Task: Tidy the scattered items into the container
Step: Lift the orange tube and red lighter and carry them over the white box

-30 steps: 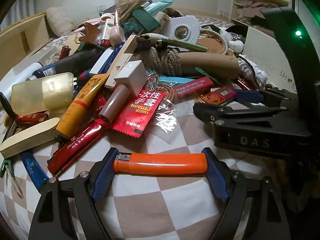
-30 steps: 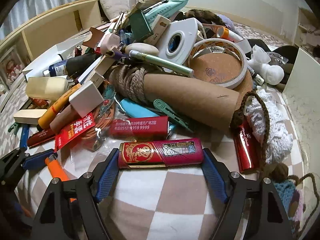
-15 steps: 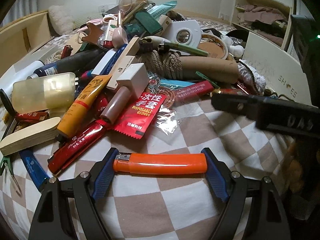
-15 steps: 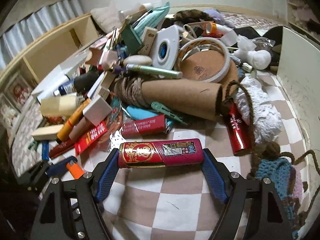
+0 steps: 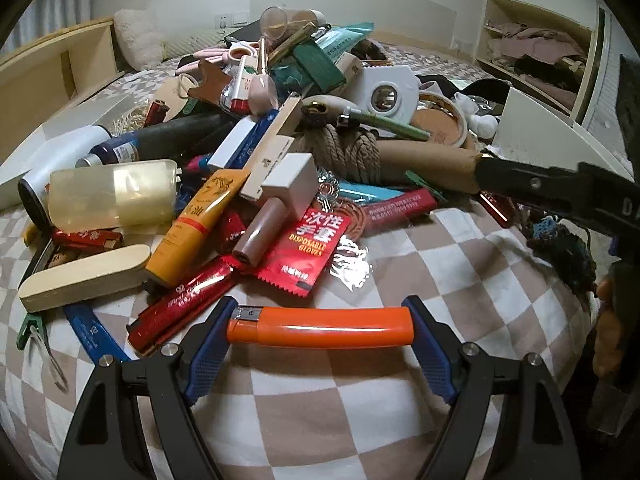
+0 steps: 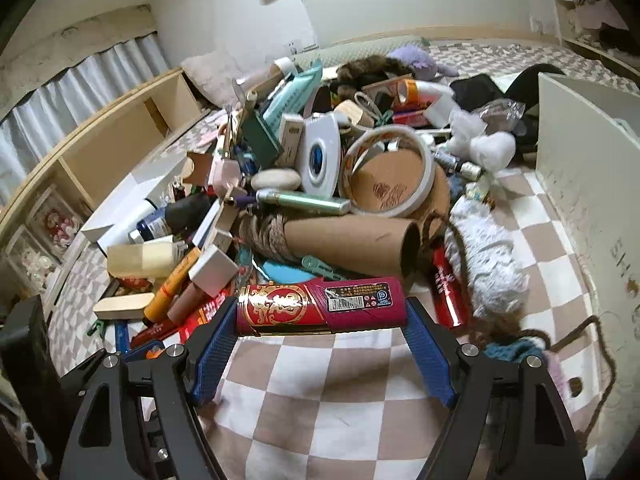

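My left gripper (image 5: pixel 320 330) is shut on an orange lighter (image 5: pixel 320 326), held crosswise between the blue pads just above the checkered bedspread. My right gripper (image 6: pixel 320 314) is shut on a red and gold lighter (image 6: pixel 320 306), lifted well above the bed. The right gripper's black body also shows at the right of the left wrist view (image 5: pixel 560 196). A big pile of scattered items (image 5: pixel 280 140) lies on the bed beyond both grippers. A white container wall (image 6: pixel 592 200) stands at the right.
The pile holds a cardboard tube (image 6: pixel 352 244) wound with rope, a red disposable-gloves packet (image 5: pixel 312 248), an orange tube (image 5: pixel 200 220), a translucent bottle (image 5: pixel 112 194) and a tape ring (image 6: pixel 386 176). White yarn (image 6: pixel 488 260) lies right. A wooden shelf (image 6: pixel 120 152) stands left.
The right gripper has lifted up and back to the right with the red lighter; the pile now looks farther below. The left gripper has barely moved, still holding the orange lighter.
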The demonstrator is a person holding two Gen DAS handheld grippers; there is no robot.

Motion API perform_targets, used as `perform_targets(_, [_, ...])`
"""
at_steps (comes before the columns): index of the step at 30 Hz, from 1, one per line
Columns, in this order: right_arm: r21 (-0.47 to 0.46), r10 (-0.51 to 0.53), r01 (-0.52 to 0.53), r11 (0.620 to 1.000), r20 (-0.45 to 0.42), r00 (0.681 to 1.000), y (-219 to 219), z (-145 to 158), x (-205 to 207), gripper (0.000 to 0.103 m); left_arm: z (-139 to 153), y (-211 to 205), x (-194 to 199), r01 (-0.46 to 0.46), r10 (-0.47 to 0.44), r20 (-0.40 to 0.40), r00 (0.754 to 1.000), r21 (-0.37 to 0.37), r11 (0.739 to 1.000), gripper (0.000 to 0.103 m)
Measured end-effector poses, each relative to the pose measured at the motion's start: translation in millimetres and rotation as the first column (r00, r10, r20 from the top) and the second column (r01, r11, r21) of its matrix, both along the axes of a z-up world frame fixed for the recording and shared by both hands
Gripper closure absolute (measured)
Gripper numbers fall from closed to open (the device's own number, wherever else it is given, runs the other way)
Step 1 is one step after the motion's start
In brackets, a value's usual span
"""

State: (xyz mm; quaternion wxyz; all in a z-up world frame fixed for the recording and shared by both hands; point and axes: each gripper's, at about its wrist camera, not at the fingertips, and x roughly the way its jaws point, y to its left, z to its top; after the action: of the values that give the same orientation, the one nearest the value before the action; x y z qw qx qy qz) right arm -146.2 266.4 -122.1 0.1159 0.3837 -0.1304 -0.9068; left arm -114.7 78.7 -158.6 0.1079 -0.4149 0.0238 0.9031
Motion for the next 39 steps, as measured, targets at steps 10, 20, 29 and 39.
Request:
perform_targets(10, [-0.002,-0.010,0.010,1.000,-0.093,0.996,15.7,25.8,8.2,0.022,19.9,2.1,-9.6,0.007,-0.007,-0.038,0.999,0.005,1.000,0.020])
perform_targets(20, [0.000,-0.076,0.078,0.997,-0.252,0.965,37.0,56.7,20.4,0.022,37.8,17.5,-17.2,0.008,-0.005,-0.075,0.997,0.038,0.999,0.020])
perform_targets(29, [0.022,-0.127,0.148,0.989,-0.402,0.907,56.5,83.4,37.7,0.022,61.8,36.8,-19.9,0.029,-0.018,-0.116,0.993,0.090,0.996,0.020])
perform_targets(39, [0.024,-0.152,0.203,0.979,-0.577,0.802,63.9,118.3,72.9,0.022,102.1,65.6,-11.2,0.104,-0.075,-0.197,0.978,0.141,0.985,0.020])
